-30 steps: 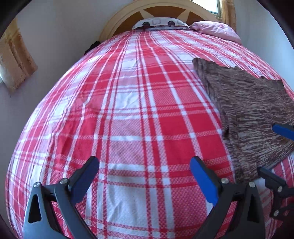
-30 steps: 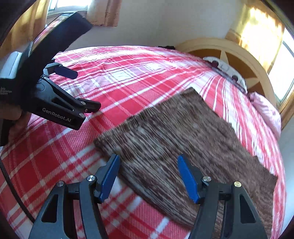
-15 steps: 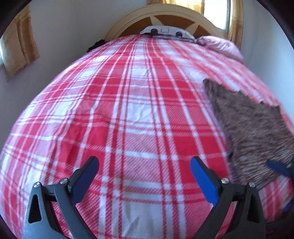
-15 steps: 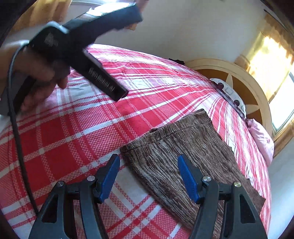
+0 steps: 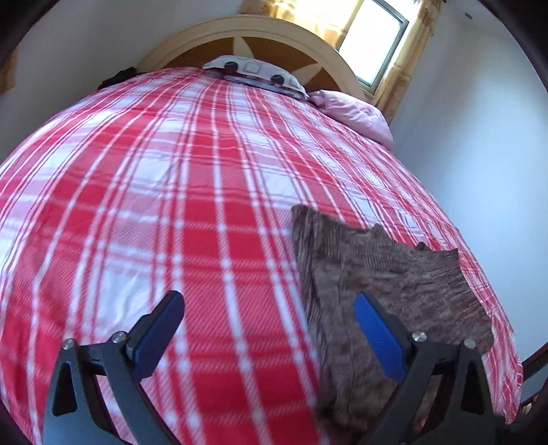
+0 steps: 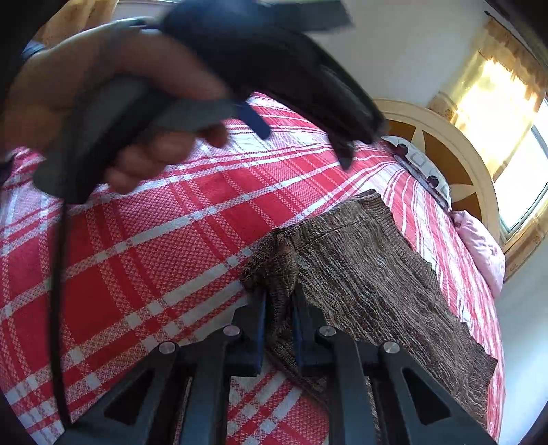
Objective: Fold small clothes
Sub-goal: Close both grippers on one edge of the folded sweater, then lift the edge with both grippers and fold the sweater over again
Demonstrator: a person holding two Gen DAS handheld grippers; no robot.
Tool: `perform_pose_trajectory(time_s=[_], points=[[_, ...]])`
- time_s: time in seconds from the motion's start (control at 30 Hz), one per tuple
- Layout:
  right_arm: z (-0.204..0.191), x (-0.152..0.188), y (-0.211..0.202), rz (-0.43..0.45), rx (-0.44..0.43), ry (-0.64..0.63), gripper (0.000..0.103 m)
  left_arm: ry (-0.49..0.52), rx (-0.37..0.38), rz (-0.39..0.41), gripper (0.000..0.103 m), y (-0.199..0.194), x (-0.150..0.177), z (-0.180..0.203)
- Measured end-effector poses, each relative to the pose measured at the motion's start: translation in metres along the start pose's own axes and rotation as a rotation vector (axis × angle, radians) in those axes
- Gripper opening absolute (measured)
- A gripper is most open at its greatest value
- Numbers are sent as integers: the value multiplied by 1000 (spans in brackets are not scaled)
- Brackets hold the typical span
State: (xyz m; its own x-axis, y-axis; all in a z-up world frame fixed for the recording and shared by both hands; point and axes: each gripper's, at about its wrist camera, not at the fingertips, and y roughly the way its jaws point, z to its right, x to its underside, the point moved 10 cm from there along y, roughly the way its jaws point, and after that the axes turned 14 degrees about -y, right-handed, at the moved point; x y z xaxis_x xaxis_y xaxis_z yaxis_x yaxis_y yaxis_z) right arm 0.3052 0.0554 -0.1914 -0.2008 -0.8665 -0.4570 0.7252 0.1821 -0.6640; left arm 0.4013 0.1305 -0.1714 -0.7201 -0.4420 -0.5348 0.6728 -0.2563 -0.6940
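Since the earlier frames the right gripper (image 6: 278, 308) has just been closing its jaws, which stood spread over the near corner of the brown mottled knit garment (image 6: 370, 274); now the blue pads (image 6: 261, 318) pinch a bunched fold of that corner between them. The left gripper (image 5: 267, 328), which a second ago looked out over bare bedspread with the garment off to its right, has swung toward the cloth, so that the garment's near edge now lies under its right finger.

The left gripper's jaws stand wide apart, with nothing pressed between the blue fingers (image 5: 378, 337); its left finger hangs over the red-and-white checked bedspread (image 5: 191, 191), its right one over the knit. In the right wrist view the person's hand (image 6: 113, 113) wraps the dark grip of the left tool, blurred, above and to the left of the garment, with a black cable (image 6: 56, 291) hanging down from it.

The garment lies flat on the right side of the bed, apart from the pinched corner, which is raised and creased. Beyond it, at the head of the bed, a pink pillow (image 5: 352, 111) rests beside a patterned grey cushion (image 5: 255, 70) against the arched cream wooden headboard (image 5: 260, 30). A bright window (image 5: 373, 41) sits behind the headboard's right end.
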Motion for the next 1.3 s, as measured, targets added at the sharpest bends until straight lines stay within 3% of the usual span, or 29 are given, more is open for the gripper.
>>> perform_pose_trajectory(time_s=[0.13, 0.23, 0.37, 0.5, 0.53, 0.63, 0.8, 1.3], points=[[0, 1, 1, 4, 2, 8, 13, 53, 25, -30, 100, 23, -6, 20], [0, 2, 2, 3, 3, 11, 13, 81, 31, -56, 89, 39, -8, 28], [-2, 2, 1, 1, 21, -3, 13, 34, 79, -105, 74, 59, -9, 32], [-5, 1, -1, 2, 21, -11, 9, 31, 101, -152, 67, 68, -5, 35], [-7, 1, -2, 3, 20, -11, 9, 22, 127, -166, 60, 67, -4, 37], [-6, 1, -4, 10, 3, 5, 8, -8, 170, -217, 11, 71, 1, 38], [12, 7, -19, 43, -43, 103, 7, -51, 182, -184, 9, 63, -3, 39], [68, 45, -82, 156, 16, 292, 7, -112, 309, -107, 9, 28, -20, 85]])
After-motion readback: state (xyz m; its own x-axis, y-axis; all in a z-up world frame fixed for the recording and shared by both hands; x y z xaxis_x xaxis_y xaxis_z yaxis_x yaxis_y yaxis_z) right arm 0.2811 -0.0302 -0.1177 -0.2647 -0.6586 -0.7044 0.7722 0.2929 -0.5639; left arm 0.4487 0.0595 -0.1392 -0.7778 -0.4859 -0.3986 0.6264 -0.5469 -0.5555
